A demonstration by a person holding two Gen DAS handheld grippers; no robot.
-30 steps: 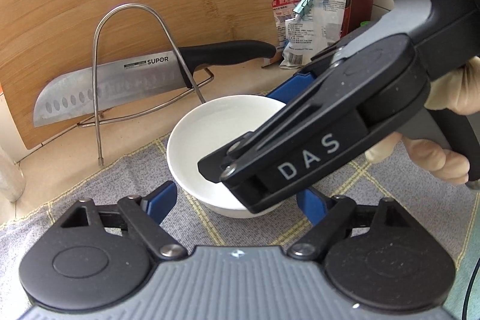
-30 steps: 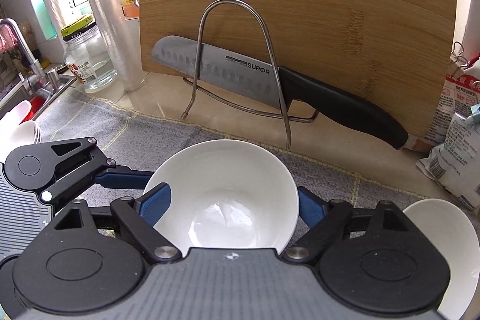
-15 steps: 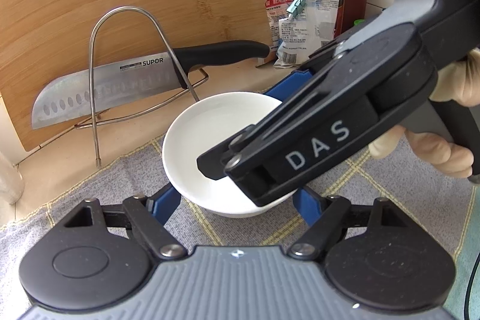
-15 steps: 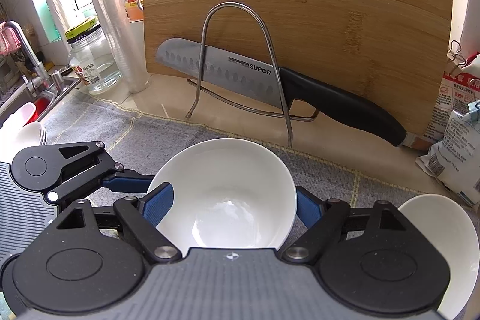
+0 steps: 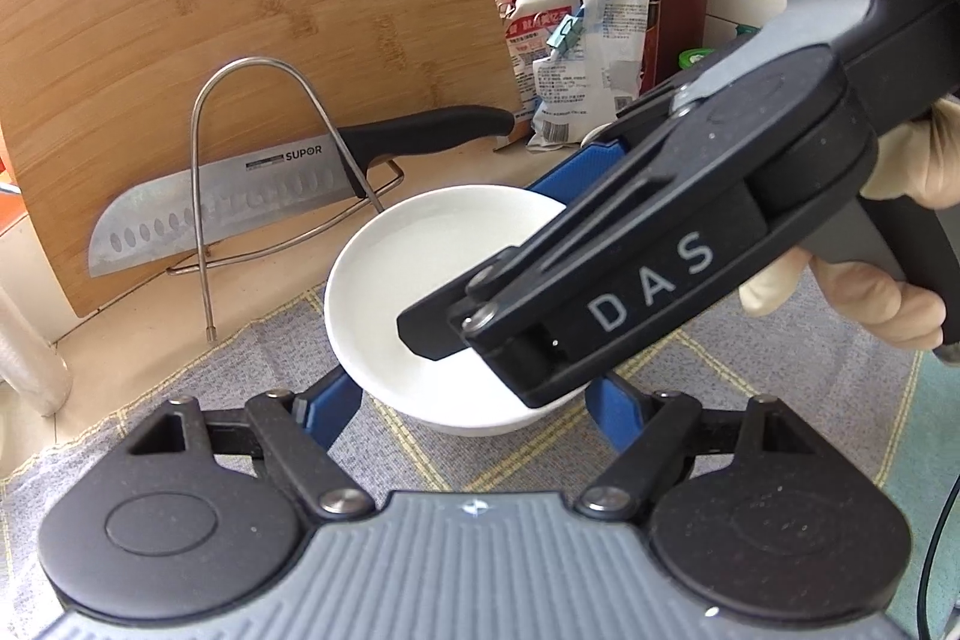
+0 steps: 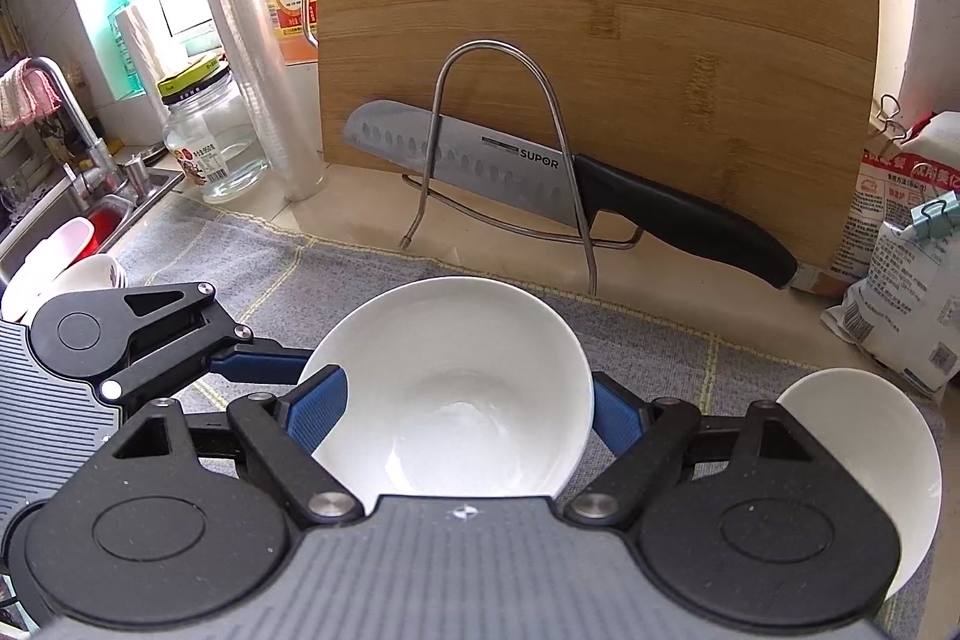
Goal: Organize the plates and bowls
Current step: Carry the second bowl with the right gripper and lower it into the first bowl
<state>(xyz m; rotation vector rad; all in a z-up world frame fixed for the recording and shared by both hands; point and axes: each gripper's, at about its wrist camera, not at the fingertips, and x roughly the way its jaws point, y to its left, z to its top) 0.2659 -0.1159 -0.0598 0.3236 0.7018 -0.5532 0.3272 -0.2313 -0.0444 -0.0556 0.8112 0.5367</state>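
The white bowl (image 6: 447,388) sits on the grey cloth (image 6: 372,280) covering the worktop, at the centre of both wrist views. The right gripper (image 6: 462,415) is closed on it: the blue fingers (image 6: 318,403) press the bowl wall at 9 and 3 o'clock, at a moderate spread set by the bowl's width. The left gripper (image 5: 468,394) is drawn in as far as the bowl allows, its fingers (image 5: 327,415) bearing on the lower wall from the opposite side. Whether the base is clear of the cloth cannot be told.

The step in hand is judged to be a two-gripper lift. Both grips should be kept level so that the rim is not tilted, and equal pressure maintained, since glazed ware is likely to slip. A second bowl (image 6: 864,460) at 4 o'clock in the right view is the probable stacking target. The knife (image 6: 540,172) in its wire stand (image 6: 498,148) at 12 o'clock should be kept clear.
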